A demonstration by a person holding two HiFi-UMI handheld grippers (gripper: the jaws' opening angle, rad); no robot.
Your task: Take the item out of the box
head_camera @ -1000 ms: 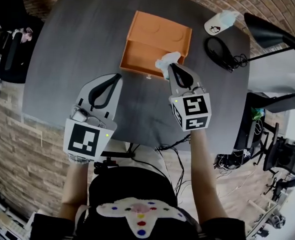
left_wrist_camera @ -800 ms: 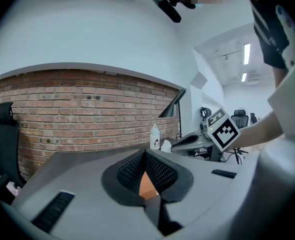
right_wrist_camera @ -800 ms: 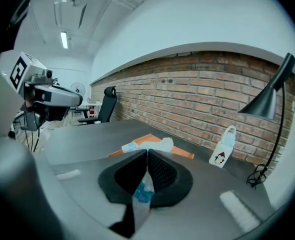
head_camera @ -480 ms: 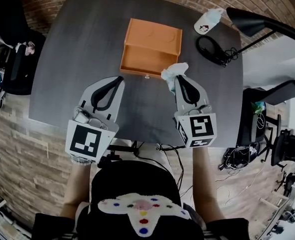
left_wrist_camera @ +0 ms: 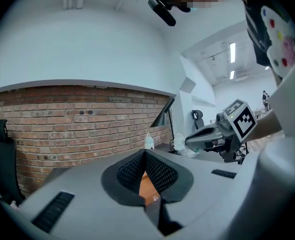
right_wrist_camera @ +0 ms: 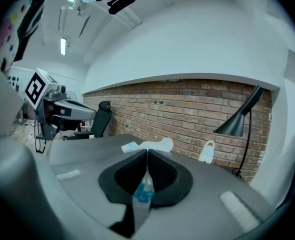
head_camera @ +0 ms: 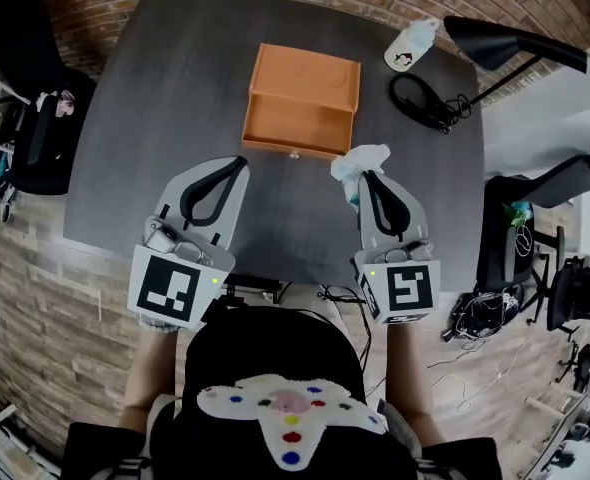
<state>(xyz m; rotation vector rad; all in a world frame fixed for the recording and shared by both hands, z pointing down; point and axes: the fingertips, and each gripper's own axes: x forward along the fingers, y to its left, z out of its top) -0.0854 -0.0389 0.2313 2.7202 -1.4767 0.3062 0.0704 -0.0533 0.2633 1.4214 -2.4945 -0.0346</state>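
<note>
The orange box (head_camera: 300,100) lies open on the dark table (head_camera: 175,88), its tray showing nothing inside. A crumpled white and blue plastic packet (head_camera: 359,162) sticks out of my right gripper (head_camera: 363,182), which is shut on it just right of the box's front edge. In the right gripper view the packet (right_wrist_camera: 143,190) hangs pinched between the jaws. My left gripper (head_camera: 237,166) sits shut with nothing in it, below the box's front left corner. Through its closed jaws the left gripper view shows a sliver of the orange box (left_wrist_camera: 146,185).
A white bottle (head_camera: 411,46) lies at the table's far right corner beside a black desk lamp (head_camera: 505,48) and its coiled cable (head_camera: 427,102). Office chairs (head_camera: 35,133) stand left of the table. A brick wall (right_wrist_camera: 187,119) is behind it.
My right gripper has drawn back from the box toward the near right with the packet in it. The left gripper has stayed in place.
</note>
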